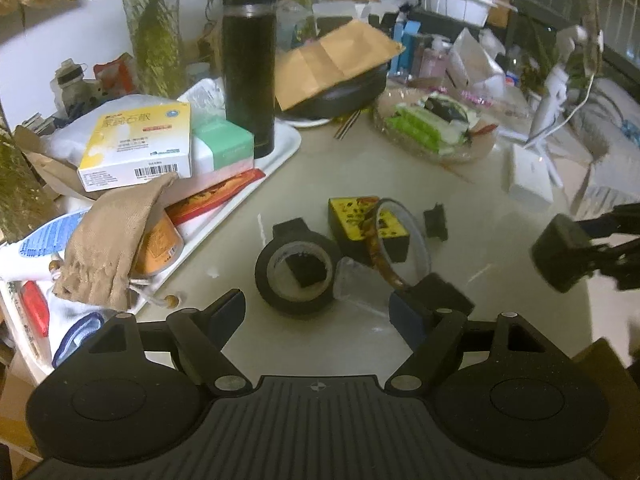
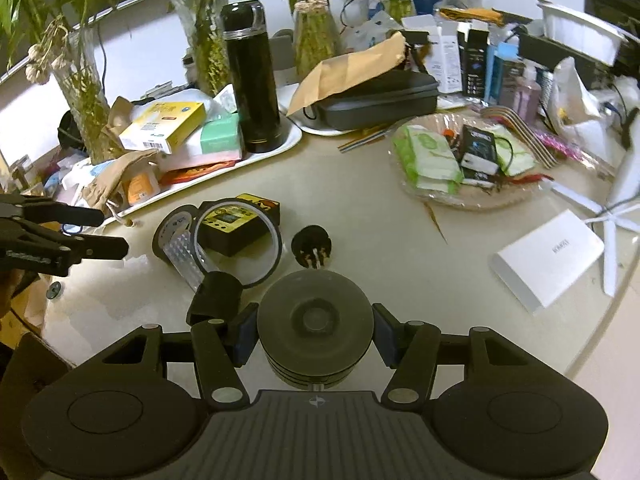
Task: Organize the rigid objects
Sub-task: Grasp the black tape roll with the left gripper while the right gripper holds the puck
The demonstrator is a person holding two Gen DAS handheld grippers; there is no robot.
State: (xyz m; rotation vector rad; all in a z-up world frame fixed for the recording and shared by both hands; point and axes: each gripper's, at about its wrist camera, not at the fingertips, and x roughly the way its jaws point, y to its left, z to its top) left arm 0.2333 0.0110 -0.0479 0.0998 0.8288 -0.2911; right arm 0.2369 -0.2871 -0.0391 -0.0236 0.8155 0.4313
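Note:
My right gripper [image 2: 314,332] is shut on a dark round puck-like object [image 2: 315,320] and holds it above the table; it shows at the right of the left wrist view [image 1: 560,254]. My left gripper [image 1: 320,312] is open and empty, just in front of a black tape roll [image 1: 297,273]. Beside the roll lie a yellow-and-black box [image 1: 366,220] inside a clear ring [image 1: 416,236], a small black plug [image 1: 436,220] and a black block [image 1: 434,294]. The same pile shows in the right wrist view: roll [image 2: 172,232], box [image 2: 236,226], plug [image 2: 312,246].
A white tray [image 1: 280,148] at the left holds a black flask [image 1: 249,64], boxes and a cloth pouch [image 1: 104,240]. A plate of packets [image 2: 464,160], a black case [image 2: 376,100], a white box [image 2: 548,258] and glass vases stand around the table.

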